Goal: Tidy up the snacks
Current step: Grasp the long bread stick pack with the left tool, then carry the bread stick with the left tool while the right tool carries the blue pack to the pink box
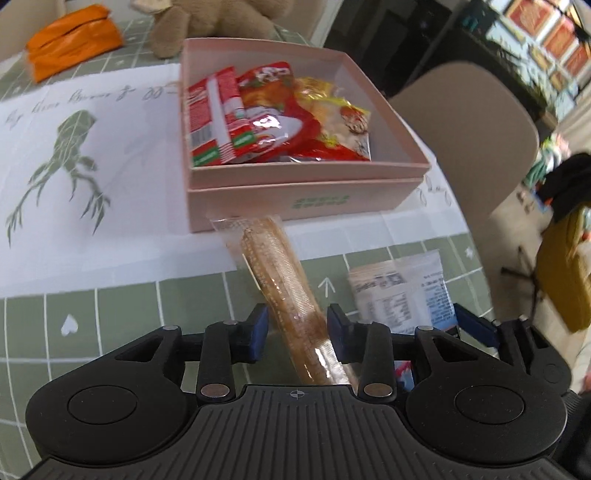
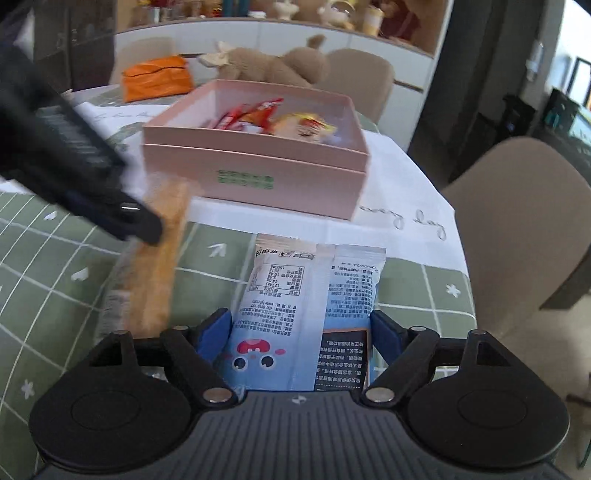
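My left gripper [image 1: 297,325] is shut on a long tan snack stick in clear wrap [image 1: 282,280], which points at the pink box [image 1: 303,201]. The stick also shows blurred in the right wrist view [image 2: 162,258], with the left gripper [image 2: 140,221] above it. The box holds several red and yellow snack packets [image 1: 273,114]. My right gripper [image 2: 301,328] has its jaws on both sides of a white and blue snack packet [image 2: 299,314] lying on the table, touching its edges. That packet also shows in the left wrist view [image 1: 402,291].
A green checked tablecloth [image 1: 110,314] covers the table, with a white paper sheet bearing a frog drawing [image 1: 70,162] under the box. An orange pouch [image 1: 74,38] and a plush toy [image 1: 207,22] lie behind it. Beige chairs [image 2: 517,229] stand at the right.
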Demonstrator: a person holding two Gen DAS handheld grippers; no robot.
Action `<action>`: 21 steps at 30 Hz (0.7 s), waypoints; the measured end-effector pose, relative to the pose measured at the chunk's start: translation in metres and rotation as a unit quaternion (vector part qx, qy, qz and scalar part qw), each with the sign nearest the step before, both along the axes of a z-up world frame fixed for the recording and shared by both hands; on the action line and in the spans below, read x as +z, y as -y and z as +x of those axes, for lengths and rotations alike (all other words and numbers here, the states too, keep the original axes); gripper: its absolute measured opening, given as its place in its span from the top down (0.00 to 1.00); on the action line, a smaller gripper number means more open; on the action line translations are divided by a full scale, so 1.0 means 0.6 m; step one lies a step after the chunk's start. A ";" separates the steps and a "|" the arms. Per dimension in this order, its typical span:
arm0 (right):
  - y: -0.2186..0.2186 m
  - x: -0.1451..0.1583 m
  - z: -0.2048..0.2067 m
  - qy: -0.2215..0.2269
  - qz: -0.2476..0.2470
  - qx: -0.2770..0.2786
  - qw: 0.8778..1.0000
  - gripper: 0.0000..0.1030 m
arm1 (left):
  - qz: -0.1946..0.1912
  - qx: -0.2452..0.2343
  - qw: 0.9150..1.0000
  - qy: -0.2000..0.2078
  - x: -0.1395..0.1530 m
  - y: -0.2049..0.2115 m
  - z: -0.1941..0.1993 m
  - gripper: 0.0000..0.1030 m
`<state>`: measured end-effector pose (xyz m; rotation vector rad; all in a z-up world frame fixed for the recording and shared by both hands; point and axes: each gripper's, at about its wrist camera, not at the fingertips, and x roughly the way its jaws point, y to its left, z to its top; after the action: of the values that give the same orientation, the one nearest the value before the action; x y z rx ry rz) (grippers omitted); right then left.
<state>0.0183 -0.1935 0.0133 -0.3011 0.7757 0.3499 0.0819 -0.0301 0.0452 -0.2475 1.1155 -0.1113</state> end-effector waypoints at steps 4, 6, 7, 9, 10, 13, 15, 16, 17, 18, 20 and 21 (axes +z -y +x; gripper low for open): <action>-0.005 -0.003 -0.004 0.010 0.010 0.020 1.000 0.16 | 0.014 -0.010 1.000 -0.008 -0.009 0.007 0.007 0.57; -0.003 -0.004 -0.007 0.009 0.019 0.020 1.000 0.15 | 0.014 -0.011 1.000 -0.009 -0.013 0.008 0.011 0.56; -0.001 -0.002 -0.006 0.007 0.025 0.019 0.999 0.15 | 0.013 -0.012 1.000 -0.008 -0.013 0.008 0.010 0.57; 0.005 -0.003 -0.004 0.002 0.039 0.013 0.999 0.14 | 0.012 -0.019 1.000 -0.002 -0.012 0.005 0.004 0.60; 0.009 -0.004 -0.002 -0.004 0.049 0.008 0.999 0.14 | 0.007 -0.023 1.000 -0.002 -0.012 0.002 -0.002 0.61; 0.025 -0.014 0.007 -0.021 0.085 -0.003 0.996 0.08 | 0.002 -0.042 0.999 -0.003 -0.010 -0.010 -0.029 0.66; 0.024 -0.017 0.001 -0.013 0.078 0.007 0.997 0.05 | 0.014 -0.056 0.998 -0.006 -0.008 -0.019 -0.056 0.67; 0.027 -0.019 0.000 -0.014 0.084 0.002 0.996 0.02 | 0.019 -0.064 0.998 -0.007 -0.006 -0.024 -0.071 0.67; 0.026 -0.021 -0.004 -0.013 0.082 0.002 0.997 0.00 | 0.023 -0.070 0.997 -0.008 -0.005 -0.029 -0.085 0.67; 0.026 -0.021 -0.005 -0.014 0.082 -0.001 0.997 0.00 | 0.026 -0.075 0.997 -0.011 -0.004 -0.035 -0.098 0.66; 0.026 -0.020 -0.008 -0.017 0.082 -0.005 0.996 0.00 | 0.022 -0.074 0.997 -0.020 -0.007 -0.047 -0.116 0.65; 0.026 -0.020 -0.008 -0.018 0.082 -0.005 0.996 0.00 | 0.018 -0.070 0.997 -0.028 -0.011 -0.051 -0.121 0.65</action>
<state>0.0133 -0.2093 0.0016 -0.1373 0.7792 0.4072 0.0094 0.0002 0.0384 -0.1413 1.1894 -0.2107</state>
